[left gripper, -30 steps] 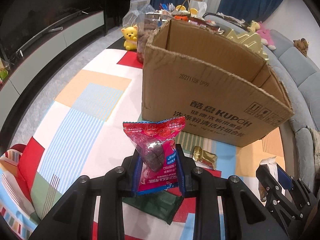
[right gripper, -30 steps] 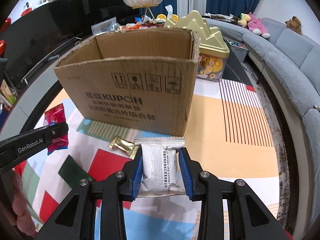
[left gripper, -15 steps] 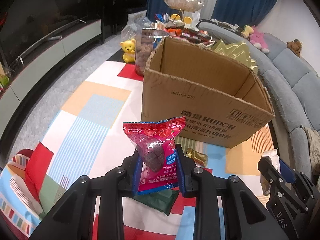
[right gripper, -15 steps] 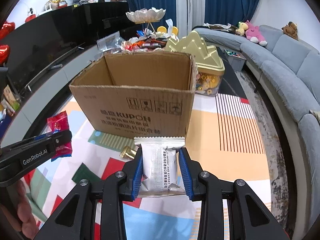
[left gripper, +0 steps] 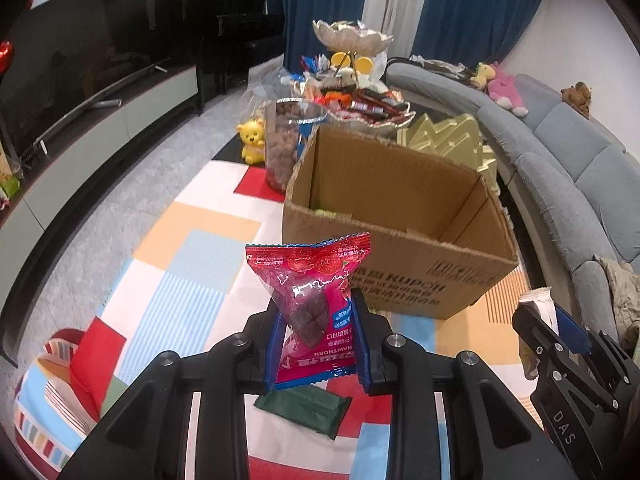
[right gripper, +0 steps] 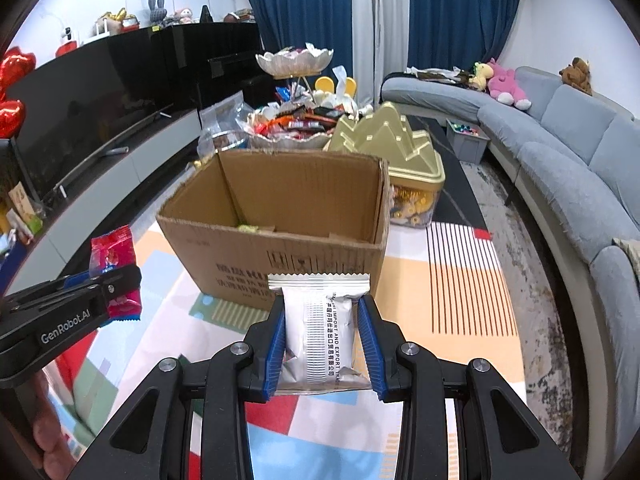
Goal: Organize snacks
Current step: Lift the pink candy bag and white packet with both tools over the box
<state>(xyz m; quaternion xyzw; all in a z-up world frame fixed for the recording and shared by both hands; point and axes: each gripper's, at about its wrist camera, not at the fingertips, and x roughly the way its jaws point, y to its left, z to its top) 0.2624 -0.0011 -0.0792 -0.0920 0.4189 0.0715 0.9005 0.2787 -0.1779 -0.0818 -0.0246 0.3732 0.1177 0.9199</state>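
Gripping the red hawthorn packet (left gripper: 310, 304) and silver packet (right gripper: 318, 332), your jaws are hovering short of the cardboard box (right gripper: 280, 216); releasing here is risking both dropping outside its near wall.

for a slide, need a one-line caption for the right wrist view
Right gripper clamps a silver snack packet in front of the open cardboard box, left gripper alongside with a red packet.

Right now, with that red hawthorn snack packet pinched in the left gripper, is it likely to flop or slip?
The red packet probably holds shape: it stands upright between the left gripper pads. Glossy film may slip. Likely light, given its thin wrapper.
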